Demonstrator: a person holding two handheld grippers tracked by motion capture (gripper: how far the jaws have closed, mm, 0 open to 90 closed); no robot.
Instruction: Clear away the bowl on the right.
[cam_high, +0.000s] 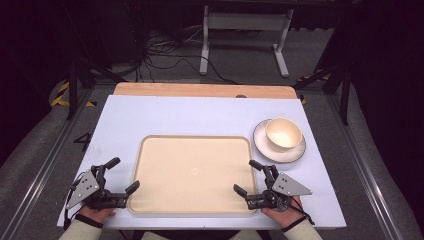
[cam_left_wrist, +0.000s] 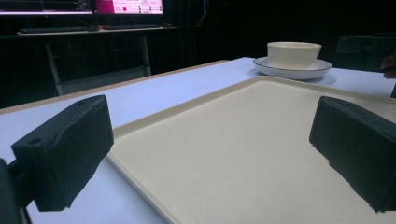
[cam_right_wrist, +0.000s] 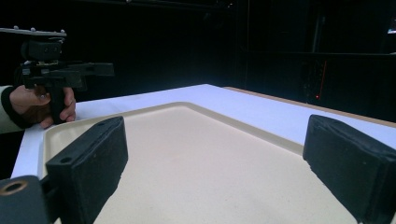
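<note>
We count one cream tray (cam_high: 194, 172), one bowl (cam_high: 283, 133) on one saucer (cam_high: 263, 148), on the table (cam_high: 175, 117). Left gripper (cam_high: 123, 175) and right gripper (cam_high: 246, 176) both gape, released, at the tray's near corners.

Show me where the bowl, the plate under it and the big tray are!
bowl (cam_high: 283, 133), high view, inside of its cream hollow.
plate (cam_high: 262, 145), high view, bare white rim left of the bowl.
tray (cam_high: 192, 172), high view, its flat middle.

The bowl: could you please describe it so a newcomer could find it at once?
Start from the large beige tray in the middle of the white table. Just past its far right corner lies a dark-rimmed saucer; the cream bowl stands on it, the only deep vessel there.
</note>
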